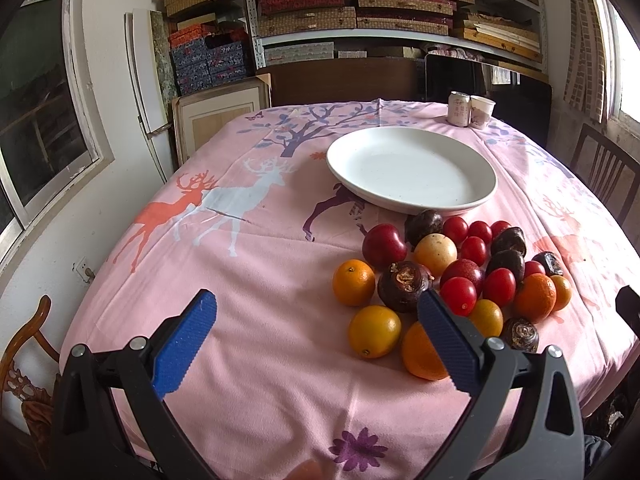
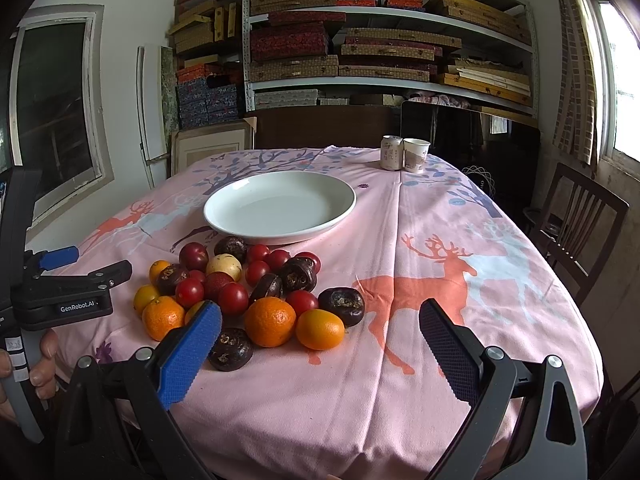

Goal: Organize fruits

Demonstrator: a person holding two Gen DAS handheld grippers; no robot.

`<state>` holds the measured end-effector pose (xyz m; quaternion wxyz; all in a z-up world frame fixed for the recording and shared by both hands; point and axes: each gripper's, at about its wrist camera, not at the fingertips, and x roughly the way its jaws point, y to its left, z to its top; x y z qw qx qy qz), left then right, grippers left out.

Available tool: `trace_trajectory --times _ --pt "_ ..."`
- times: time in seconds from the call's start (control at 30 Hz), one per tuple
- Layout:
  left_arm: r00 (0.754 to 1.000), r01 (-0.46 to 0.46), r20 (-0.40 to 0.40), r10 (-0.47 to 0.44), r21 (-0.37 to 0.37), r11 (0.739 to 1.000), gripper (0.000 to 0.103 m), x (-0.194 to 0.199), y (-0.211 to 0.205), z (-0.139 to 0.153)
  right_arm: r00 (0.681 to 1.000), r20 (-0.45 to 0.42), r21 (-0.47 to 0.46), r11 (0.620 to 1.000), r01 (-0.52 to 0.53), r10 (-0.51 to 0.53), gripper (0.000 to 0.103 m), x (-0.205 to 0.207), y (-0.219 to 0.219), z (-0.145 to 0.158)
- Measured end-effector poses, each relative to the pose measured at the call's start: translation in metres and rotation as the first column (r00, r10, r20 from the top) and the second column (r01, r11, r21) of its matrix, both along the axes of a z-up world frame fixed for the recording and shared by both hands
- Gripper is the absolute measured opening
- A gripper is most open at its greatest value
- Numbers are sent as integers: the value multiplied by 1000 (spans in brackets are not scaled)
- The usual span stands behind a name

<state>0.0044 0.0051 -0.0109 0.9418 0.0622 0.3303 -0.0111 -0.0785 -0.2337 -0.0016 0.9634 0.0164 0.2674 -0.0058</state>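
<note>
- Shelving (image 2: pixel 360 40) stacked with flat boxes is filling the back wall; a table (image 2: pixel 440 380) under a pink deer-print cloth is carrying everything.
- A white plate (image 2: pixel 280 236) is sitting bare toward the far edge of the table, a can (image 2: pixel 391 153) and a paper cup (image 2: pixel 416 155) standing touching each other nearer the far right corner.
- The fruit pile (image 2: pixel 248 288) is lying on the cloth just in front of the plate's near rim: oranges, small red tomatoes, dark rough-skinned chestnut-like pieces, one pale round fruit. Pieces are touching one another; none is on the plate.
- Left gripper (image 1: pixel 316 340) is hanging spread wide over the cloth near the near edge, gripping nothing; its right finger is overlapping an orange (image 1: pixel 420 356) in view, contact not determinable.
- Right gripper (image 2: pixel 320 344) is likewise spread wide and holding nothing, the pile's near edge lying between its fingers in view.
- A hand (image 2: pixel 36 364) is gripping the left tool's handle at the left margin of the right wrist view.
- Judgement: oranges are looking firm, light and apt to roll; pinching across the widest middle should hold. Tomatoes are looking smooth, slippery and easily bruised, so a gentle squeeze. Dark pieces are looking hard and rough, easiest to hold.
- Outer pieces at the pile's near edge are offering the freest access.
</note>
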Motion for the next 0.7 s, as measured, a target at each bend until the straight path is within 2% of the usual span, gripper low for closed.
trace_trajectory --times 0.1,0.2,0.37,0.43,0.5,0.57,0.63,0.67,0.7 --pt "999 36 24 -37 34 999 99 -7 -3 -3 1000 -4 -1 1000 1 -1 99 1 -1 0" --pt "997 81 3 -81 88 993 99 -16 -4 -13 1000 0 -2 1000 7 -7 99 -1 -2 -1" --pt "995 94 -45 -93 8 996 99 -13 19 -25 1000 -19 21 1000 16 -16 99 1 -10 -8" --pt "994 93 -62 -93 5 996 99 -9 23 -30 1000 -28 24 1000 11 -10 99 2 -9 -10" --pt "989 130 -73 -130 -2 992 99 -7 20 -33 1000 -25 16 1000 4 -3 99 1 -8 -10" --pt "985 157 -72 -154 39 987 99 -4 12 -38 1000 -16 7 1000 2 -2 99 -1 -6 -9" --pt "982 176 -82 -170 75 982 92 0 6 -44 1000 -15 9 1000 5 -5 99 -1 -8 -9" --pt "979 189 -96 -181 77 979 77 3 5 -48 1000 -17 11 1000 7 -6 99 -1 -9 -10" --pt "974 204 -114 -195 72 976 72 7 4 -51 1000 -19 12 1000 9 -9 99 -1 -10 -10"
